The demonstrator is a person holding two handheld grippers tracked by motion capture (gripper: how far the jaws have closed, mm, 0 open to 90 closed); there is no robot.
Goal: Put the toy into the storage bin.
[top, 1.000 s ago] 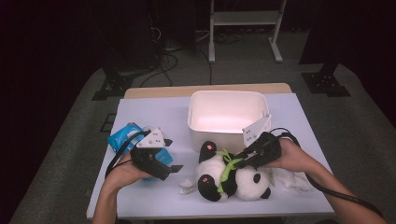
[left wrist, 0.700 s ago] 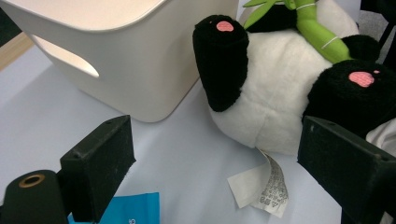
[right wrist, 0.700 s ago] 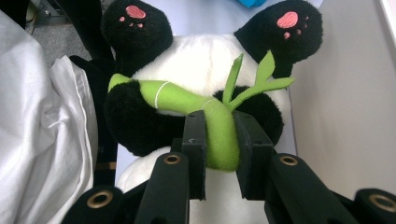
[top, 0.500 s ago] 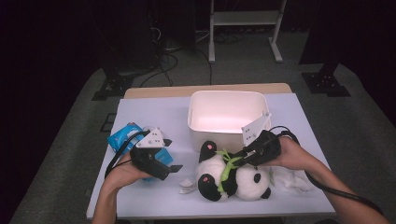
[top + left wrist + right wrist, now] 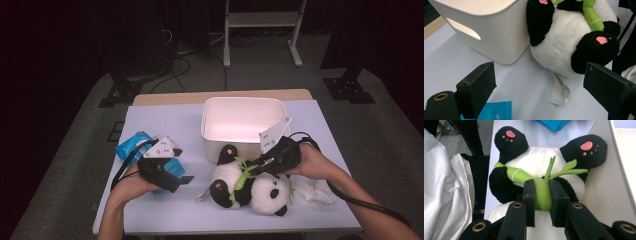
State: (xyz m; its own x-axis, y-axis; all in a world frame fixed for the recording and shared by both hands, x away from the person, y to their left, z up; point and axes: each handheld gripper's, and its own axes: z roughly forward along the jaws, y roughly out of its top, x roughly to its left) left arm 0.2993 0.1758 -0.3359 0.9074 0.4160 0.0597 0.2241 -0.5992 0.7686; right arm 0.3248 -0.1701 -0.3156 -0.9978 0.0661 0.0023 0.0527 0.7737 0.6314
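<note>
Panda (image 5: 250, 182) pinched by its green bamboo stalk (image 5: 541, 192).
Right tongs (image 5: 541, 195) clamp the stalk, unchanged from before; lift looks ready. Left tongs (image 5: 539, 85) gape nearby; toy lies near the bin (image 5: 242, 107).

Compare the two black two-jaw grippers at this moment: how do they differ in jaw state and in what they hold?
The right gripper has its jaws pressed on the green felt bamboo stalk of the black-and-white plush panda; the left gripper stands with jaws wide apart and nothing between them. The right one sits over the panda beside the white plastic bin; the left rests by the blue packet. Both are hand-held.
</note>
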